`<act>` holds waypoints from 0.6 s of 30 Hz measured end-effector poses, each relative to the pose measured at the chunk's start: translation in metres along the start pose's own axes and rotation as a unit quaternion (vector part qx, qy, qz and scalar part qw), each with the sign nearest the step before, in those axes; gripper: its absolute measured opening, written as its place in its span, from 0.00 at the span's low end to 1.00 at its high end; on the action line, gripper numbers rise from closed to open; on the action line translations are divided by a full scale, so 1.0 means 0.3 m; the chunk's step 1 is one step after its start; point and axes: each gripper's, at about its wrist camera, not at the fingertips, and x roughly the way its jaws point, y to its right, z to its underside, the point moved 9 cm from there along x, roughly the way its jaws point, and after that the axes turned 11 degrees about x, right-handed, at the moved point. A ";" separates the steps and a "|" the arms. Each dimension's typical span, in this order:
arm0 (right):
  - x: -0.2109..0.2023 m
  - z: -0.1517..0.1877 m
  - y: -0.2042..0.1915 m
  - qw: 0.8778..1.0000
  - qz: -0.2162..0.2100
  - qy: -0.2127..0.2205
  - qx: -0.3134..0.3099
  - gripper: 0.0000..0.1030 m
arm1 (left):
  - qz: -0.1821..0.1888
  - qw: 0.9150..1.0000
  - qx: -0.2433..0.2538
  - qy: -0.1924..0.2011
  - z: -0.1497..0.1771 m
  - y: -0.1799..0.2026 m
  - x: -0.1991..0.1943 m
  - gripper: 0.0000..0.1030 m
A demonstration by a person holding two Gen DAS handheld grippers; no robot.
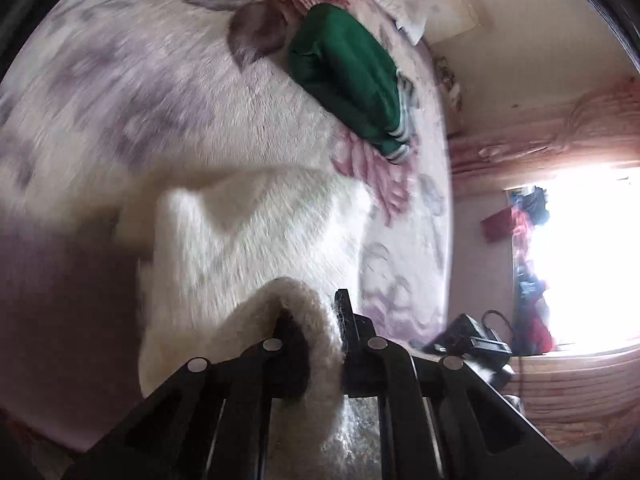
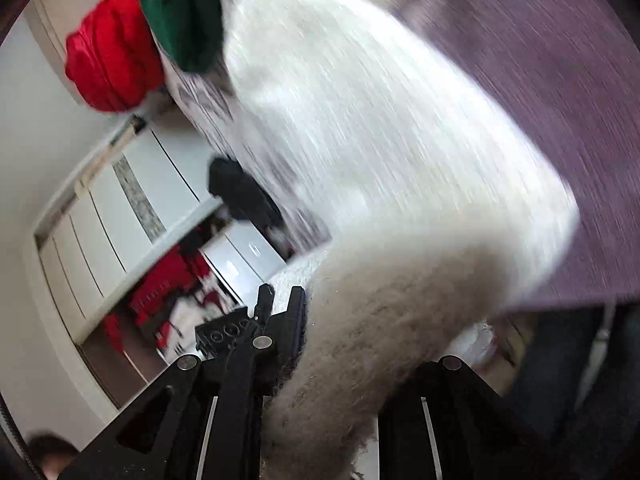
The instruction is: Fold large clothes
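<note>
Home bedroom, floral bedspread [image 1: 120, 80], white wardrobe doors [image 2: 120, 216], pink curtain [image 1: 560, 128], bright window [image 1: 592, 256]

We are seeing white fluff against mauve florals.

We are looking at a fuzzy white sweater [image 1: 256, 236] on a pale bedspread [image 1: 120, 92] printed with pink roses and grey leaves, a dark green garment [image 1: 348, 76] with striped cuffs, and a bright red garment [image 2: 108, 56].

White fuzzy sweater [image 1: 248, 232] — blurred, apparently lifted off the bed.
</note>
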 end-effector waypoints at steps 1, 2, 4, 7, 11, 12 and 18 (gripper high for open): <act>0.012 -0.039 -0.019 1.000 -0.009 0.001 0.012 0.14 | -0.003 1.000 0.003 -0.008 -0.026 -0.023 0.029 0.08; 0.021 -0.096 -0.028 0.999 -0.025 0.002 0.040 0.14 | -0.008 1.000 0.004 -0.025 -0.055 -0.054 0.073 0.08; 0.033 -0.182 -0.008 0.994 -0.043 0.001 0.101 0.16 | -0.034 0.997 -0.012 -0.065 -0.087 -0.102 0.160 0.08; 0.082 -0.237 0.002 0.986 -0.052 -0.007 0.158 0.22 | -0.033 0.992 -0.043 -0.113 -0.086 -0.152 0.221 0.09; 0.099 -0.238 -0.009 0.981 -0.054 -0.028 0.183 0.28 | -0.003 0.990 -0.080 -0.112 -0.093 -0.151 0.177 0.12; 0.098 -0.225 -0.025 0.982 -0.053 -0.034 0.177 0.34 | 0.005 0.991 -0.087 -0.105 -0.092 -0.145 0.152 0.14; 0.091 -0.185 -0.258 0.993 -0.080 -0.034 0.081 0.90 | 0.006 0.994 -0.089 -0.056 -0.128 -0.113 0.038 0.46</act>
